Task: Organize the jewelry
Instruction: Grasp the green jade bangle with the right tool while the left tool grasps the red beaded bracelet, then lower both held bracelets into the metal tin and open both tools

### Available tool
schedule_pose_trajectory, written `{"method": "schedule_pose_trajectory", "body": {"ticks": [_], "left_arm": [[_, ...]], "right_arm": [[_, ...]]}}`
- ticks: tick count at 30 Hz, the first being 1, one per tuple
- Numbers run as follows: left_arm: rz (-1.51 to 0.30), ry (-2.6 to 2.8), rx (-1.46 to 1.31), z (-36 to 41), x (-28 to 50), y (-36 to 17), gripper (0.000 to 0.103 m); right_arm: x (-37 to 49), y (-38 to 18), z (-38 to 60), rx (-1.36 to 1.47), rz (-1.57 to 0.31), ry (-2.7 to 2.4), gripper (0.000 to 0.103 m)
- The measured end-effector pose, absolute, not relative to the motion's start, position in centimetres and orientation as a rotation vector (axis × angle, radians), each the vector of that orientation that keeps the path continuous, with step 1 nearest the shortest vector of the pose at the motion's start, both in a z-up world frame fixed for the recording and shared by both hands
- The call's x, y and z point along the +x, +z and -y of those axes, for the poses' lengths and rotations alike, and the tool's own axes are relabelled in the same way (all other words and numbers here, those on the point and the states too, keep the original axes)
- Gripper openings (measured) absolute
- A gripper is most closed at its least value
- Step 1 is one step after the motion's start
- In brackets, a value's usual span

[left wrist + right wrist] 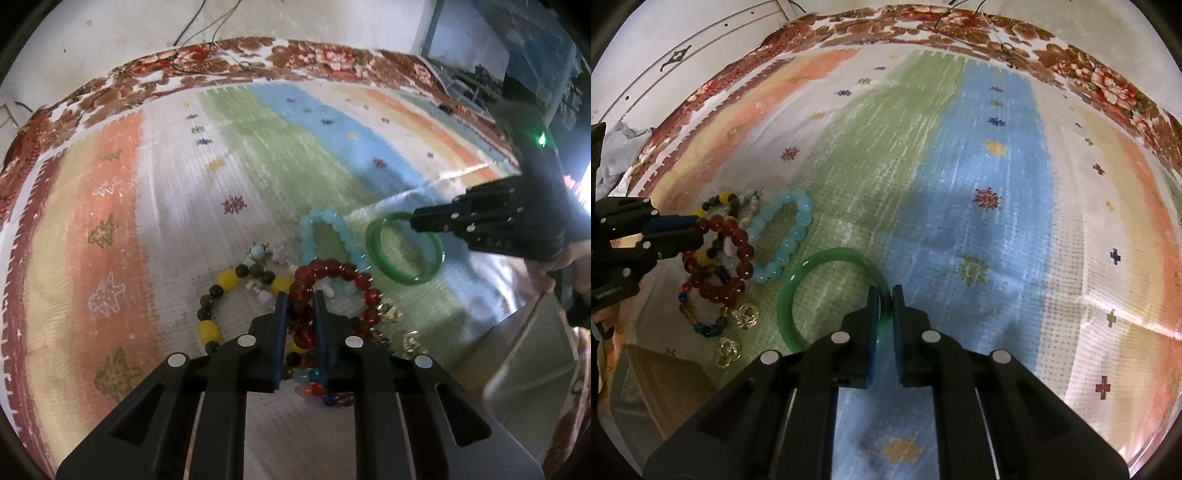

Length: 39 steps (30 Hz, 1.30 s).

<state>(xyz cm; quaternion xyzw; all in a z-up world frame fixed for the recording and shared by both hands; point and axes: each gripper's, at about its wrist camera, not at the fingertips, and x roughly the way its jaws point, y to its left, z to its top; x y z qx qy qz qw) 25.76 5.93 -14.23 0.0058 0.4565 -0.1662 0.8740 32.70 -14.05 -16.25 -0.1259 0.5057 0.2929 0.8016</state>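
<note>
**Inspector A:** The right gripper (885, 295) is pinched on the rim of the smooth, translucent green bangle (827, 258). The ring lies on or just above the striped woven cloth (997, 184), on its green band, just beside the pale blue beaded bracelet (790, 229). Whether it is lifted clear cannot be told.

**Inspector B:** And its handling?

**Inspector A:** Judged rigid, glossy, probably glass or stone, so brittle. The narrow pads hold one short arc only, so the ring may swivel or slide out. It would be best set down low, not dropped.

**Inspector B:** The other side?

**Inspector A:** The left gripper (299, 293) has its jaws drawn close about the dark red round-beaded bracelet (332, 291), beads showing between the blue pads (282, 332). Contact looks likely, but a firm hold is not confirmed. That bracelet sits on top of a pile, overlapping the yellow-and-brown beaded bracelet (218, 295) and a multicoloured strand (701, 325).

**Inspector B:** Its character?

**Inspector A:** Judged limp, strung on cord; it will sag from one point and may drag neighbours. A grip across a single bead is advised. Two small gold-wire ornaments (746, 314) lie near and could snag.
</note>
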Motion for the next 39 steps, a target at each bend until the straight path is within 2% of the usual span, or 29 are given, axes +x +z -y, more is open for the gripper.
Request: {"method": "schedule_pose_trajectory", "body": {"ticks": [21,32,39], "left_arm": [[-0.869,-0.325,0.069,-4.3,21.8,-8.0,0.013],[-0.779,-0.324,0.118,-2.5,17.1,-2.5,0.013],[-0.771,-0.347,0.109,-1.3,14.3,-1.8,0.013]], "right_arm": [[28.6,-9.2,16.5,-0.245,-0.975,0.624,0.009],[24.7,-4.9,17.3,-0.253,-0.916,0.650,0.010],[21.2,-2.9,17.8,-0.257,-0.886,0.668,0.009]]}}
